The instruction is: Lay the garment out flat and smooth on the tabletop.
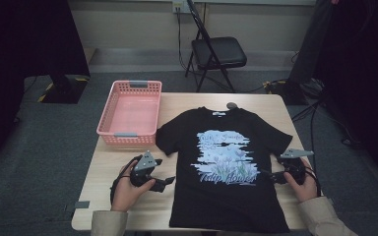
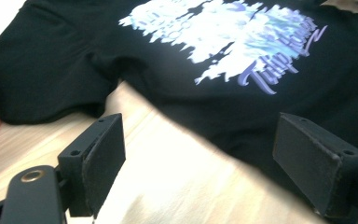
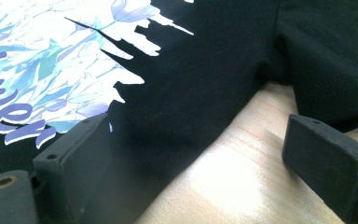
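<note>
A black T-shirt (image 1: 226,167) with a pale blue flower print lies flat, front up, on the wooden table (image 1: 108,167), collar toward the far edge. My left gripper (image 1: 168,182) rests at the shirt's left side edge, jaws wide open; in the left gripper view the shirt (image 2: 205,70) spreads ahead, its edge running between the jaws (image 2: 200,163). My right gripper (image 1: 267,175) sits at the shirt's right side edge, also open; in the right gripper view the left pad lies over the black cloth (image 3: 205,84) and the right pad over bare wood.
A pink plastic basket (image 1: 130,114) stands at the table's far left corner, nothing visible inside. A black folding chair (image 1: 216,51) stands behind the table. Cables (image 1: 320,105) trail over the floor at the right. A dark stand base (image 1: 61,88) is at the far left.
</note>
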A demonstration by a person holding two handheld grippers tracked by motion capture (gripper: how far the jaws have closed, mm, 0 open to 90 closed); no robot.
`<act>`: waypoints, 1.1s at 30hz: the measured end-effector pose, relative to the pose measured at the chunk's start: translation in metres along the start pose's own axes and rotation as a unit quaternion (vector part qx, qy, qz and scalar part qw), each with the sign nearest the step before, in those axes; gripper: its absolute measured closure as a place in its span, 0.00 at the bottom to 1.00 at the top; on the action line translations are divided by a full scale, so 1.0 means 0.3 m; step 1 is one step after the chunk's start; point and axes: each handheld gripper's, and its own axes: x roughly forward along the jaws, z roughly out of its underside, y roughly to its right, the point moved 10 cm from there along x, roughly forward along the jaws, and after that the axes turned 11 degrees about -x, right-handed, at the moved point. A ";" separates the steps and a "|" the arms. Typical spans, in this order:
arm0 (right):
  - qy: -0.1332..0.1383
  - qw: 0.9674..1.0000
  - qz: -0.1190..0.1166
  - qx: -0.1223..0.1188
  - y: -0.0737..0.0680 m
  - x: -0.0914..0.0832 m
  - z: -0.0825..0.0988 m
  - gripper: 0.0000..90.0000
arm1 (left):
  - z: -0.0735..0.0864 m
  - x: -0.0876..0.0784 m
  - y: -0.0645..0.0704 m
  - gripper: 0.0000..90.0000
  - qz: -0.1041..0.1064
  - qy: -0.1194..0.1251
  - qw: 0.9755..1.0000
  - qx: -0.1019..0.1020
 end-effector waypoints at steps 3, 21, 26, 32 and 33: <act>0.000 1.000 0.000 0.000 0.000 0.000 0.000 0.08 | 0.010 -0.001 -0.019 0.19 -0.005 -0.002 1.000 -0.003; 0.000 1.000 0.000 0.000 0.000 0.000 0.000 0.08 | 0.056 -0.007 -0.098 0.18 -0.033 -0.015 0.999 -0.007; 0.000 1.000 0.000 0.000 0.000 0.000 0.000 0.08 | 0.066 -0.002 -0.104 0.18 -0.037 -0.019 0.999 -0.008; 0.000 1.000 0.000 0.000 0.000 0.000 0.000 0.08 | 0.083 0.005 -0.113 0.19 -0.043 -0.031 0.999 -0.004; 0.000 1.000 0.000 0.000 0.000 0.000 0.000 0.08 | 0.086 0.006 -0.115 0.19 -0.045 -0.033 0.998 -0.003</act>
